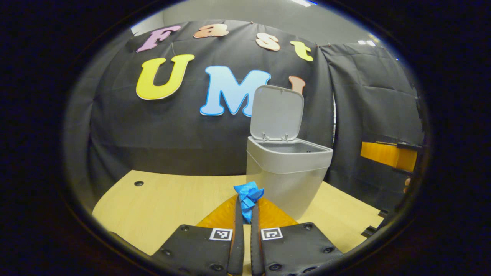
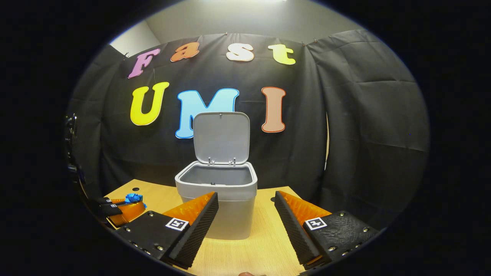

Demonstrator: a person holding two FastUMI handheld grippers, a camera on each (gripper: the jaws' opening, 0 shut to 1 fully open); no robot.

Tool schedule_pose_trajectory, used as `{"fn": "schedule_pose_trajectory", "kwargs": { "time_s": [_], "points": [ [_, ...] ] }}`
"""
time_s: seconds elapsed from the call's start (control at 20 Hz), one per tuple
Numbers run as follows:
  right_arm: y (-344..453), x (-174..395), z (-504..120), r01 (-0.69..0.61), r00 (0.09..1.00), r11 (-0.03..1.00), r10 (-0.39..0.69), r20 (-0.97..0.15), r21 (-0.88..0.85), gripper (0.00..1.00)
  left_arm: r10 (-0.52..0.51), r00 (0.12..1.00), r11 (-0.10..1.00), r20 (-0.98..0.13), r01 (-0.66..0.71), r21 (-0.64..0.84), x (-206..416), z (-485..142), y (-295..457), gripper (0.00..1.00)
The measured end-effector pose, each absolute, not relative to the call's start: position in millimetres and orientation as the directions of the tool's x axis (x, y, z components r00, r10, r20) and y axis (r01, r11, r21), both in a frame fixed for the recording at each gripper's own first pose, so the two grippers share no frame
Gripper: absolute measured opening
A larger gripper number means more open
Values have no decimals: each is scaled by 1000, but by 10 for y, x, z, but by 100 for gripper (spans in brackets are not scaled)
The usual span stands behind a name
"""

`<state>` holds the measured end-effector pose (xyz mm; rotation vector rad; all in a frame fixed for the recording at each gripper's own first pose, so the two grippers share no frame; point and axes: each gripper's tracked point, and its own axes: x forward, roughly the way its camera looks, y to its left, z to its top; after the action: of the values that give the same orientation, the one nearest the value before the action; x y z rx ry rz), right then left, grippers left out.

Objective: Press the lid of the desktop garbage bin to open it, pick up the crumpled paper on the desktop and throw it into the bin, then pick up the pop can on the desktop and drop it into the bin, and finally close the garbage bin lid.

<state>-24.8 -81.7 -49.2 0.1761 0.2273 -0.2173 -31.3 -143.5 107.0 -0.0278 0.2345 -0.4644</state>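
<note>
Far left of the right gripper view, low near the frame's edge, there's the left gripper (image 2: 128,202) with the blue crumpled paper (image 2: 134,198) nipped at its tips, held above the wooden desktop (image 2: 264,245). Switch to the left gripper view and it's plain: the left gripper's fingers (image 1: 237,226) are pressed nearly together at bottom centre, the crumpled paper (image 1: 248,196) pinched between both and bulging out past the tips. Just right of centre stands the grey garbage bin (image 1: 285,180), its lid (image 1: 277,112) tipped up and back on its hinges, the mouth wide open and, as far as I can see, nothing inside yet. Moving on rightward in the right gripper view, the bin sits dead centre, and the right gripper (image 2: 245,214) hangs spread wide at the bottom of the frame, a finger either side of the bin's front, gripping nothing. So this looks like the carry: paper secured, bin still ahead and to the right. To do it well, I'd say lift the wad clear above the rim, bring it over the middle of the opening rather than the near edge, keep away from the upright lid so it isn't knocked down, and release only once squarely over the hole. The pop can I can't spot from here.
</note>
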Motion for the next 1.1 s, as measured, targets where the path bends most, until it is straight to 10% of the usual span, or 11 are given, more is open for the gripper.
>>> {"fn": "schedule_pose_trajectory", "kwargs": {
  "time_s": [1.1],
  "points": [
    [-969,-273,-615,274,934,950,-225,-276,153,95,-538,833,843,-128,537,-42,414,1634,-2638,18]
  ]
}}
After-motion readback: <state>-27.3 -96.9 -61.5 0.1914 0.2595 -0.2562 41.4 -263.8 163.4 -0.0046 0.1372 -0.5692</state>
